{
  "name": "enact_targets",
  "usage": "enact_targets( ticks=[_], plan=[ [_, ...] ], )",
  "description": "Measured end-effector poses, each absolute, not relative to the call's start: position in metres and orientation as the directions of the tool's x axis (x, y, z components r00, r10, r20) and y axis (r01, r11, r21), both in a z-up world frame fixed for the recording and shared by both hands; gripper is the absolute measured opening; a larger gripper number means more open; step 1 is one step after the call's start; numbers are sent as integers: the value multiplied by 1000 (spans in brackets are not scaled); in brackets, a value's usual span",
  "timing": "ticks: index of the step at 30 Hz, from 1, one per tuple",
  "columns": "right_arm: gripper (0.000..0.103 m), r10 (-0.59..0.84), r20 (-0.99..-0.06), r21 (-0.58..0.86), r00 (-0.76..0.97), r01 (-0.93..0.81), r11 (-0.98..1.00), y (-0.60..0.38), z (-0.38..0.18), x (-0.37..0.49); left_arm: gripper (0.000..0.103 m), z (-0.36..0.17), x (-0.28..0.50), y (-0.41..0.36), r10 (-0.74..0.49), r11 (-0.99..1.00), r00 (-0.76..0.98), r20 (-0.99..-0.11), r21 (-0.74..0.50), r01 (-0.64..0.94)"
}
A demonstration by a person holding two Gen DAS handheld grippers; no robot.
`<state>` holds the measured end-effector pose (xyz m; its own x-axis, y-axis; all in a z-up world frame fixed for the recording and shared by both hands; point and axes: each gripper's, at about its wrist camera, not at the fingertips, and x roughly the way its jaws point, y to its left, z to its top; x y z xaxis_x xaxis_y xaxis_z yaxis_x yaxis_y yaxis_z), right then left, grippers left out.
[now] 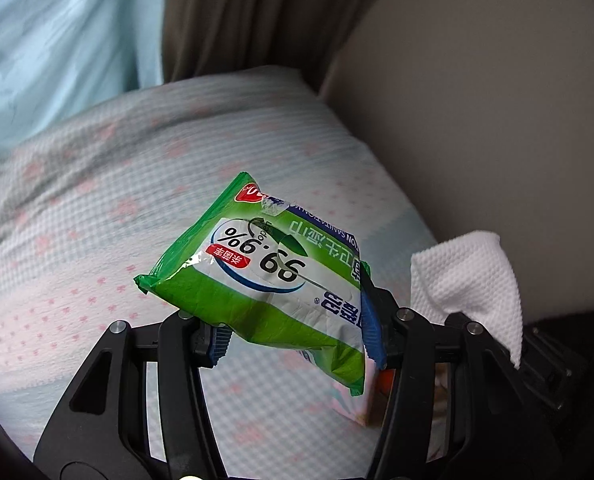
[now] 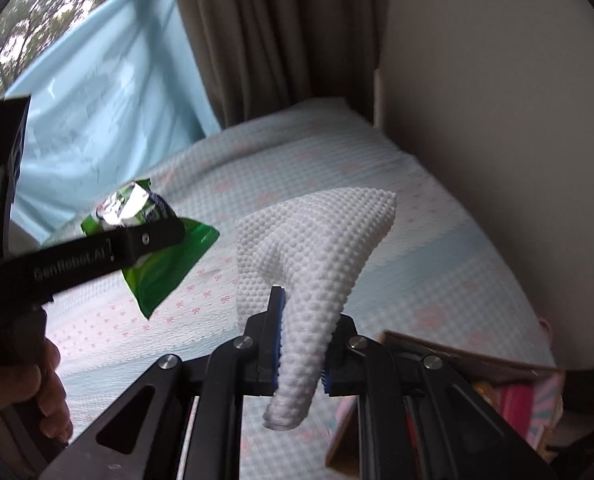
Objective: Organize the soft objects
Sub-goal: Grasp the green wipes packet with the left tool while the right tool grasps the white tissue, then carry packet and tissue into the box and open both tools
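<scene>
keep the left hand-held gripper [image 1: 297, 332] clenched on the green wipes pack [image 1: 265, 268] and the right hand-held gripper [image 2: 301, 344] pinching the white cloth [image 2: 317, 248], both aloft over the bed [image 2: 437, 240]. carry level to the box [image 2: 477, 364] at the bed's edge, lower inside before releasing.

Green wipes pack [image 1: 265, 280] reads "99.9%" upside down in a blue ring, plus red-tag and blue-band Chinese characters and a partial "...ON SANITATION W..." along its edge; the left gripper [image 2: 165, 236] arm is marked "GenRobot.AI".
</scene>
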<state>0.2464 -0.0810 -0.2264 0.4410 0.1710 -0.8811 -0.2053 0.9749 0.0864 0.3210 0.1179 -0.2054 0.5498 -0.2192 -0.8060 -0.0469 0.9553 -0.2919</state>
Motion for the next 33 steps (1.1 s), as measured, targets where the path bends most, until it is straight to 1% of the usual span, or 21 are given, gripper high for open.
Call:
enact_targets(
  ticks=[7,13,19,23,28,33],
  plan=[
    [13,100,-856,52,507,-109,993,-134,-176,204,49,-169,278,48,-296,951,547,-783,-294,93],
    [13,34,-865,30,501,-15,999,-187,-162,177,49,-169,257,-16,-338,941,502,-796,-267,210],
    [13,5,-888,50,460,87,995,-242,-175,160,49,-195,250,-76,-342,927,417,-842,-231,294],
    [13,19,-917,81,398,139,987,-274,-197,155,49,-215,250,-103,-331,922,359,-873,-218,319],
    [13,42,-947,99,319,165,981,-299,-229,160,49,-250,258,-125,-289,923,290,-912,-186,337],
    [14,69,-969,110,238,165,980,-313,-268,173,49,-295,270,-137,-245,931,209,-947,-170,322]
  ],
)
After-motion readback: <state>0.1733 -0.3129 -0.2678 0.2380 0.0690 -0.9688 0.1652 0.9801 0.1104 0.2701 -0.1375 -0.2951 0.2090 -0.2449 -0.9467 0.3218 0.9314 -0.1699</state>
